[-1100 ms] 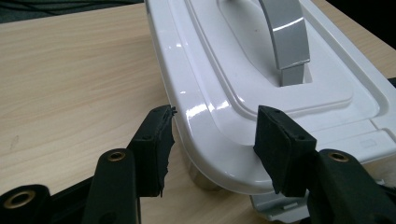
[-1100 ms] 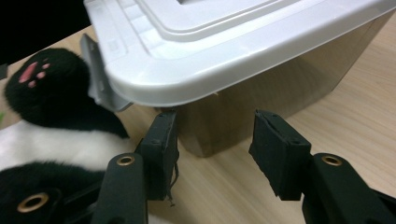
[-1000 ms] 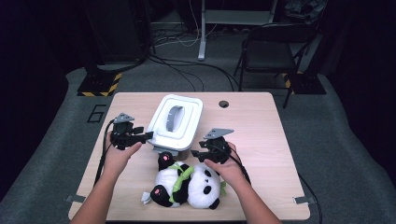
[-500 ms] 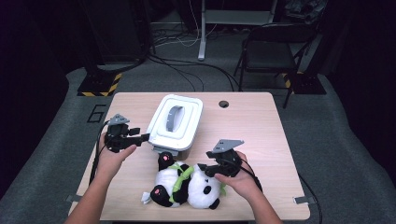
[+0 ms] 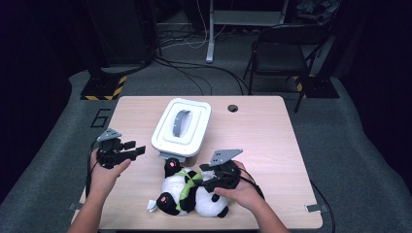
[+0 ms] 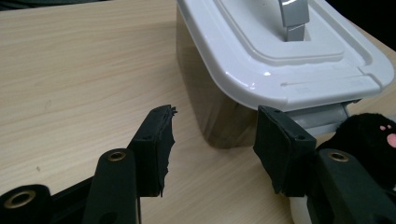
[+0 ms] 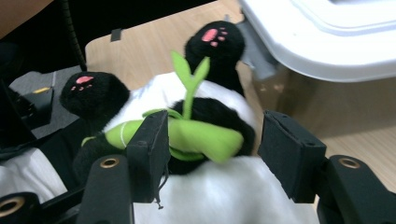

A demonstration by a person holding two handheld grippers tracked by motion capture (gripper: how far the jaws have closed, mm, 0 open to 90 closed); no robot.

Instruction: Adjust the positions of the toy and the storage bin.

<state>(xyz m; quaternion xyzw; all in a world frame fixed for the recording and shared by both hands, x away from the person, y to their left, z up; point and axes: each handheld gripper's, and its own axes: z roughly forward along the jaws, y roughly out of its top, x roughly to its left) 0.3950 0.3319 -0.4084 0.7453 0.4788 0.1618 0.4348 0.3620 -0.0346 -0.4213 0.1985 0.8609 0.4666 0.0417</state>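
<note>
Both grippers stand open, empty; the left gripper (image 5: 130, 151) hovers near the table's (image 5: 262, 136) left edge, beside the lidded white box (image 5: 182, 127); the right gripper (image 5: 206, 180), jaws lately widening, straddles the plush panda (image 5: 187, 194) by the near edge. Likely step: grasping the panda; next, close firmly on its body.

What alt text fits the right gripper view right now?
A plush panda lies on its back between the open right gripper fingers, a green bamboo sprig on its chest. The lidded white container stands beyond on the wooden table.
</note>
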